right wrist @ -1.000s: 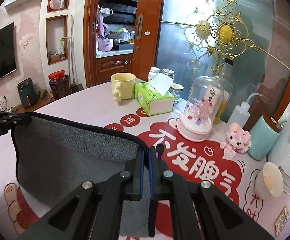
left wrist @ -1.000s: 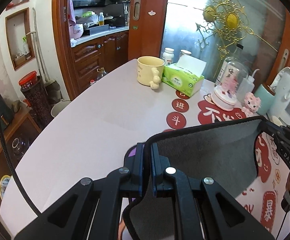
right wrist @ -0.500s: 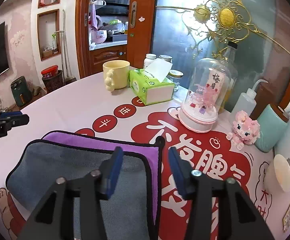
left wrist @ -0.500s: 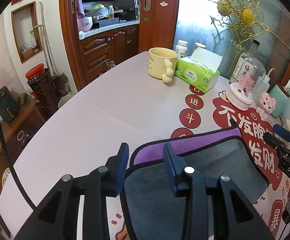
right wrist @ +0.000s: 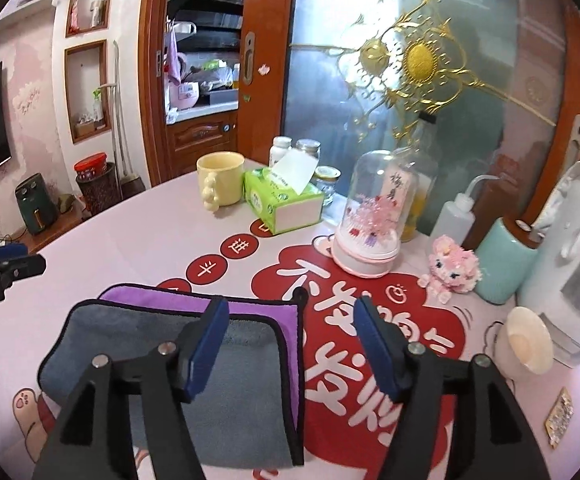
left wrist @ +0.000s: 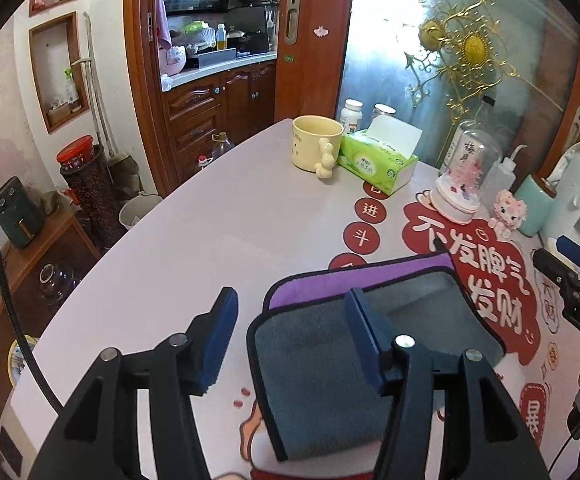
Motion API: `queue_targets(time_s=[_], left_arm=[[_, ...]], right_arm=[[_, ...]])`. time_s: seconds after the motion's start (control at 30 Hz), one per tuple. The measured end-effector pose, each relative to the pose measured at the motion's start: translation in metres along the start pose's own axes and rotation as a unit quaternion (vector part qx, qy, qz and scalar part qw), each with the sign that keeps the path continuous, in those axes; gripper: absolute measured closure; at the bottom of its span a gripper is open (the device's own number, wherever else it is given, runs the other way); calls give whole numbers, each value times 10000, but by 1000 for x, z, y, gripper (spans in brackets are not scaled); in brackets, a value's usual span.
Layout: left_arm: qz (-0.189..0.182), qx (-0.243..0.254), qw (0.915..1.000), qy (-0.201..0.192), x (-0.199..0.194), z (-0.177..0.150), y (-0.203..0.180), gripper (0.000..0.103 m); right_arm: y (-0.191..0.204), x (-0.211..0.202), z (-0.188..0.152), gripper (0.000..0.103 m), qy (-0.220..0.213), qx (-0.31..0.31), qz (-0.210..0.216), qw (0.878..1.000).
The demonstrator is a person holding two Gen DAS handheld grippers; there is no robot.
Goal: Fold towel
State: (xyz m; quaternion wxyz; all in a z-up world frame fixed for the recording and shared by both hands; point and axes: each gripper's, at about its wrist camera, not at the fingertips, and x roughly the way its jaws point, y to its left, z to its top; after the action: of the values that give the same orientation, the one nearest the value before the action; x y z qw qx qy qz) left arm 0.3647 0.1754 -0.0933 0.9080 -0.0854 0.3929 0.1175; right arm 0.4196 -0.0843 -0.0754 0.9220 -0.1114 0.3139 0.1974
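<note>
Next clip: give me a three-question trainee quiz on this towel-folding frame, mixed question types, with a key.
1. True or false: the left gripper is shut on the towel.
2. Multiple choice: which colour shows along the towel's far edge, beyond the grey top layer? A) green B) purple C) yellow
3. Fill in: the green tissue box sits right beside the yellow ____.

Key:
1. False. Both it and the right gripper stand open, and the towel lies folded on the table.
2. B
3. mug
</note>
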Motion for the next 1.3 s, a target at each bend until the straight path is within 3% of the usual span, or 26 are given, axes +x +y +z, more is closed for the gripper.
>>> queue_targets(time_s=[0.3,0.5,0.73,0.93,1.1,1.3], left_arm=[[-331,140,9993,-136,-68,-32,14,39],[-631,391,9972,-85,-116,-70,33,37],[-1019,945,9903,-19,-174,-120,55,27],[-1292,1202,9838,299,-201,-158,72,24],[-1419,1085,9818,649,-214,-182,92,17],[-1700,1291,9721,976,-235,-207,80,17]], right_arm=[[15,-86,-27,25,-43,374,-478,9981],[44,-153,-58,19,-105,680,-828,9942],[90,-222,-104,11,-35,1151,-1147,9867],[138,-258,-151,3,303,1449,-1333,9799],[171,-280,-189,2,736,1825,-1358,9710],[190,-309,-223,2,1157,2196,-1405,9585]])
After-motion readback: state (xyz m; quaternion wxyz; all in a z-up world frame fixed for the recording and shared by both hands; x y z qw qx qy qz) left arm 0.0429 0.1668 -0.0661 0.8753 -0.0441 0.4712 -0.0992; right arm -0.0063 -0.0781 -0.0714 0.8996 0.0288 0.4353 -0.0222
